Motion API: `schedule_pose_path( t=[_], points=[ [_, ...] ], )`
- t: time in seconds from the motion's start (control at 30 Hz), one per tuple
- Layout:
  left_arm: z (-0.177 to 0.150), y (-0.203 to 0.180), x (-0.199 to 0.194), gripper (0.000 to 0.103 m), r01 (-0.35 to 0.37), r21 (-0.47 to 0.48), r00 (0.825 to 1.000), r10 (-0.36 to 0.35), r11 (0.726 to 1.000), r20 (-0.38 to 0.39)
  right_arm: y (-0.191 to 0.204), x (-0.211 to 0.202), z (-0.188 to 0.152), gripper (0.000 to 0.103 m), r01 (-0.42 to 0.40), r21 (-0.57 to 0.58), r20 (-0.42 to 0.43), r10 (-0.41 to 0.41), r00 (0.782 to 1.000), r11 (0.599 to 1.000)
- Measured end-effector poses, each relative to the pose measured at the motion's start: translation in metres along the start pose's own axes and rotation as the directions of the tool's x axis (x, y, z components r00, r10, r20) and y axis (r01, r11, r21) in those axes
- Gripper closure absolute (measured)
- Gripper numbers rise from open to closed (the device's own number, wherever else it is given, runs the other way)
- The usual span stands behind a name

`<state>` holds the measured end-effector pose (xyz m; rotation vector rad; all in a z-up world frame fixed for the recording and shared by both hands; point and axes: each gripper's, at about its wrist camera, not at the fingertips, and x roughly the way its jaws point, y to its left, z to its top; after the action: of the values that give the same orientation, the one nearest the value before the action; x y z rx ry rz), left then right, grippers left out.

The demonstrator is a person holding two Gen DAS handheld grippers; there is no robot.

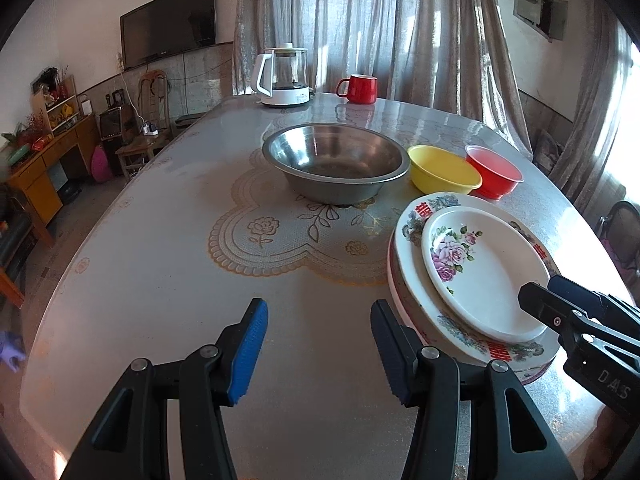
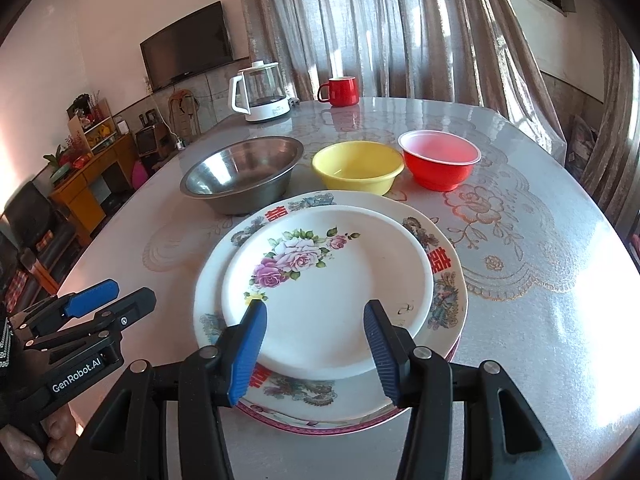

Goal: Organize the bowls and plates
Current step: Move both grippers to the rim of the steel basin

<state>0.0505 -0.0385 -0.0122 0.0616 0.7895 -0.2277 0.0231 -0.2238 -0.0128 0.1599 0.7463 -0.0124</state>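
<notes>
My right claw [image 2: 316,344] hangs over the rose plate [image 2: 336,292] topping the stack of plates [image 2: 448,280], jaws apart and empty. My left claw [image 1: 320,346] gapes over bare table [image 1: 160,260]. Beyond sit the steel bowl [image 2: 240,172], yellow bowl [image 2: 358,166] and red bowl [image 2: 438,164].

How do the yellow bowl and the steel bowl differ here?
The steel bowl is bare grey metal with a shiny inside; the yellow bowl is opaque yellow, likely plastic. The steel bowl is clearly wider than the yellow bowl. The steel bowl stands at the left end of the row, the yellow bowl in the middle, beside the red bowl. Both stand upright and look empty.
</notes>
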Motion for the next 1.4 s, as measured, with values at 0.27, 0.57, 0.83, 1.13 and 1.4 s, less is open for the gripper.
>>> schedule_pose_path(
  t=[0.27, 0.57, 0.83, 1.13, 1.4],
  points=[
    [0.003, 0.024, -0.004, 0.049, -0.047, -0.046, 0.999, 0.048, 0.998, 0.015, 0.006, 0.005, 0.002, 0.052, -0.015, -0.014, -0.006, 0.014, 1.000, 1.000],
    [0.009, 0.035, -0.017, 0.049, -0.084, -0.051, 0.994, 0.087, 0.995, 0.060, 0.009, 0.009, 0.012, 0.052, -0.042, -0.019, -0.010, 0.041, 0.999, 0.999],
    [0.013, 0.038, -0.016, 0.049, -0.097, -0.046, 0.992, 0.100, 0.994, 0.071, 0.017, 0.018, 0.031, 0.052, -0.084, -0.037, -0.014, 0.084, 0.996, 0.996],
    [0.019, 0.039, -0.009, 0.049, -0.109, -0.038, 0.991, 0.111, 0.993, 0.071, 0.024, 0.038, 0.057, 0.052, -0.125, -0.037, -0.029, 0.124, 0.992, 0.991],
    [0.028, 0.040, 0.003, 0.049, -0.108, -0.024, 0.992, 0.109, 0.994, 0.061, 0.028, 0.063, 0.072, 0.052, -0.155, -0.021, -0.064, 0.153, 0.986, 0.988]
  ],
)
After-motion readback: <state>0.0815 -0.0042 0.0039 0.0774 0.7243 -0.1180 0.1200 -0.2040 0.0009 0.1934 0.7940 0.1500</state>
